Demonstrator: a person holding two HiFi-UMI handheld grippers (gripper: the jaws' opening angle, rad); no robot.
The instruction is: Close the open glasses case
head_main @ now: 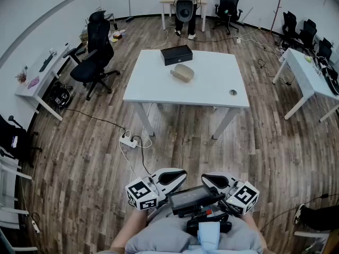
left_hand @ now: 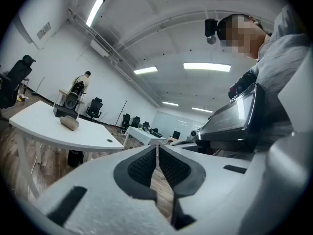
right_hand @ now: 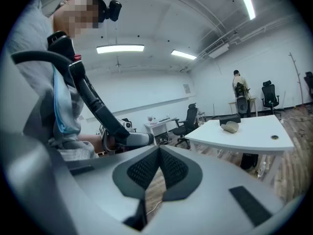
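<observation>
1. Wooden planks cover the floor [head_main: 95, 157] of the whole room, with white desks and black chairs along the walls.
2. White and bare for the most part, the table [head_main: 212, 89] stands mid-room, well apart from the person holding the grippers.
3. A black chair [head_main: 98, 52] sits off the table's left edge, facing away from it.
4. Someone [head_main: 184, 7] stands at a desk beyond the table's far edge.
5. A dark screen [head_main: 190, 197] hangs at the holder's chest, between the two grippers.
6. The left gripper [left_hand: 157, 150] is held close to the body and level. Its ribbed dark pads are pressed together with nothing between them, only floor showing past the tips.
7. The right gripper [right_hand: 159, 150] is also held low by the body, its nose dipping a little. Its jaws meet at the tips and clamp nothing.
8. A black box [head_main: 176, 54] lies at the table's far edge, a bit left of that edge's middle.
9. The case [head_main: 183, 72], beige and rounded, rests just on the near side of the box, close to it but not touching, well clear of the left and right edges. From here I cannot tell how far its lid stands up.
10. A power strip [head_main: 127, 140] lies on the floor by the table's near left leg, cables trailing from it.
11. A small round hole [head_main: 233, 92] sits near the table's right edge, toward the near corner.
</observation>
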